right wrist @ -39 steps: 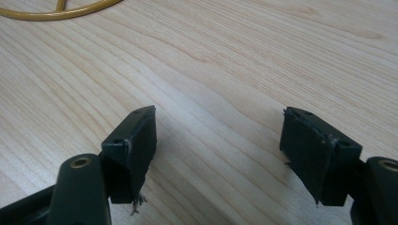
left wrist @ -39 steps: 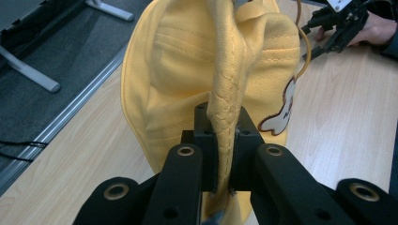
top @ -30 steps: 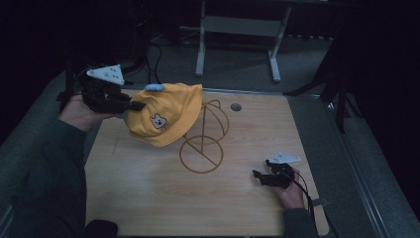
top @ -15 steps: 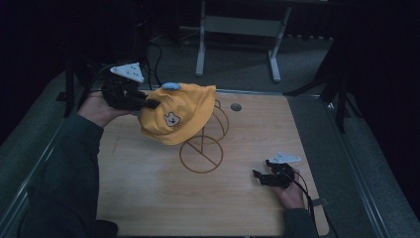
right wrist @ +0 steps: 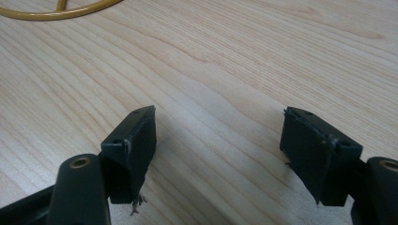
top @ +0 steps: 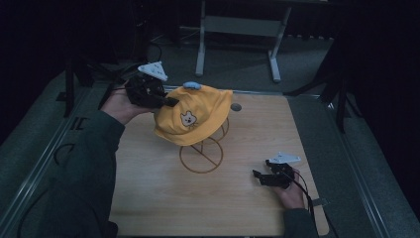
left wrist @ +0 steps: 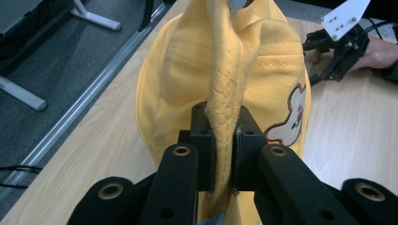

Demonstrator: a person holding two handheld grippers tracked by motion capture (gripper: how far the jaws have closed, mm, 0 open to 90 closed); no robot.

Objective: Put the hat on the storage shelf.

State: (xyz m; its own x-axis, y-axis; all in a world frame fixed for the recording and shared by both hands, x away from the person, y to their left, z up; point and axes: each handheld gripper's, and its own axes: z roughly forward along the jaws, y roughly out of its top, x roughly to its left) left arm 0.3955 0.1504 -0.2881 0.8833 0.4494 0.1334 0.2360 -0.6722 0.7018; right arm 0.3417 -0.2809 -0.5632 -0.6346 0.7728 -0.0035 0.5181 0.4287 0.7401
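Note:
A yellow hat (top: 193, 119) with a small bear patch and a blue button on top hangs over the upper loops of a wire stand (top: 200, 158) at mid-table. My left gripper (top: 166, 101) is at the hat's left side, shut on its brim. In the left gripper view the folded brim (left wrist: 224, 93) is pinched between the two pads of the left gripper (left wrist: 224, 126); the jaws have just been opening slightly, with the brim still between them. My right gripper (top: 260, 176) rests low at the table's front right, and its jaws (right wrist: 218, 140) stand open over bare wood.
The wooden table (top: 148, 198) has a small dark disc (top: 236, 106) near its far edge. The stand's base ring (right wrist: 56, 11) lies just beyond the right gripper. A metal frame's legs (top: 200, 49) stand on the floor behind the table.
My left hand has carried the hat to the right, from the table's left edge to over the wire stand. The right hand has stayed put.

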